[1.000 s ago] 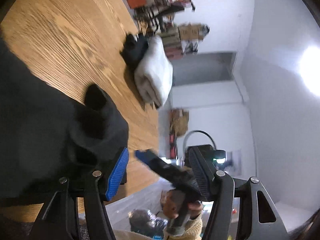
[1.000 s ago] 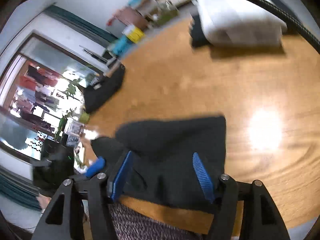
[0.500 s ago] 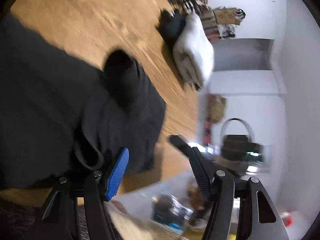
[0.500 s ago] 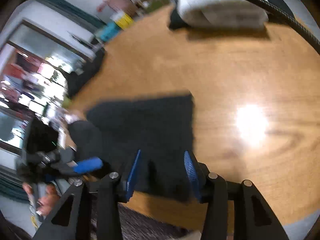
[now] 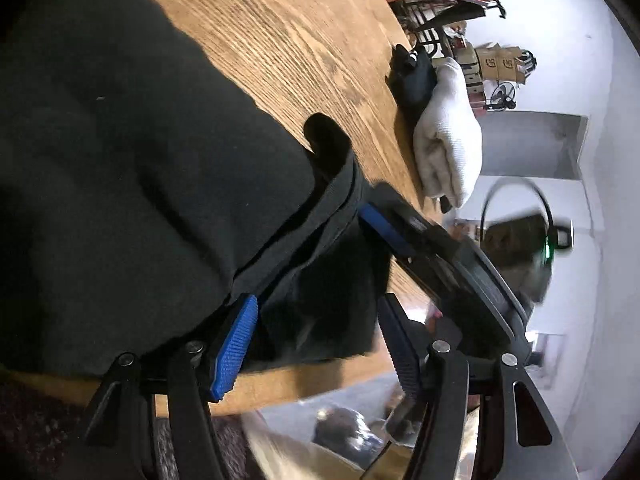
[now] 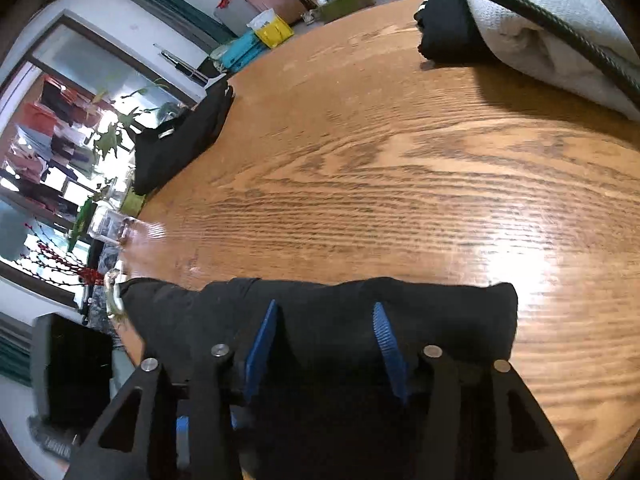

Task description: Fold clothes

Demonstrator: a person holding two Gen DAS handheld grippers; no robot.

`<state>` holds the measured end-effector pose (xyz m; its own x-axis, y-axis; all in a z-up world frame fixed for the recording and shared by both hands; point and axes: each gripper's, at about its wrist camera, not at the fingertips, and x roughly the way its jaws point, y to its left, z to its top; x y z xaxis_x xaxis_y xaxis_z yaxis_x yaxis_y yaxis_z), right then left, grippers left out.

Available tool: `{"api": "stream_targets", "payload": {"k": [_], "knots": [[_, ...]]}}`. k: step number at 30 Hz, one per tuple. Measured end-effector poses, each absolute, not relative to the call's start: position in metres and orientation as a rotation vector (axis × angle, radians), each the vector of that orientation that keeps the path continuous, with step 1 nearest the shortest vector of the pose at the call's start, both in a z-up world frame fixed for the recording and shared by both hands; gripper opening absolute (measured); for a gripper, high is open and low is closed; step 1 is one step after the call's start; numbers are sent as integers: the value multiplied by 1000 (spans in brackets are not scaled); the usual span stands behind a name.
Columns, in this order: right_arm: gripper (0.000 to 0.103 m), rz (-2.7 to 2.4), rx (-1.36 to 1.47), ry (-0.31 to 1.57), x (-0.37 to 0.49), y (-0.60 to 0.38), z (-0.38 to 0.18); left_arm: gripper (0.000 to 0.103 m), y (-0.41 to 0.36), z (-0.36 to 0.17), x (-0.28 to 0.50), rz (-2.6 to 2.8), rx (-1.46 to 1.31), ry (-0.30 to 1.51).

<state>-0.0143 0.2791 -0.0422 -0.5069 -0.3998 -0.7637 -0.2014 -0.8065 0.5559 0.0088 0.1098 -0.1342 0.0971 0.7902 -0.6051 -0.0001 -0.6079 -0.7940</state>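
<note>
A dark garment (image 5: 140, 184) lies bunched at the near edge of the wooden worktop (image 6: 400, 184). The left claw (image 5: 316, 344) stands apart over its ribbed hem, gripping nothing. The right claw (image 6: 326, 340) hovers over the same cloth, fingers apart, not visibly pinching. The fold looks mid-way; next, each claw likely needs an edge. Bare wood lies ahead; folded white cloth (image 5: 448, 136) sits well apart.

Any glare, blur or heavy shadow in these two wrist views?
Right wrist: bright glare patch on the wooden table; dark garment nearly featureless. Left wrist: background at right smeared by motion blur; white folded cloth sharp; fisheye bends the table edge.
</note>
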Motion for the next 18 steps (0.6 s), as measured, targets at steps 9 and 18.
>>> {"api": "stream_targets", "payload": {"k": [9, 18], "knots": [[60, -2429, 1588, -1199, 92, 323, -43, 64, 133, -109, -4, 1546, -1675, -716], [43, -2358, 1648, -1249, 90, 307, -68, 64, 118, -138, 2, 1513, -1735, -782]]}}
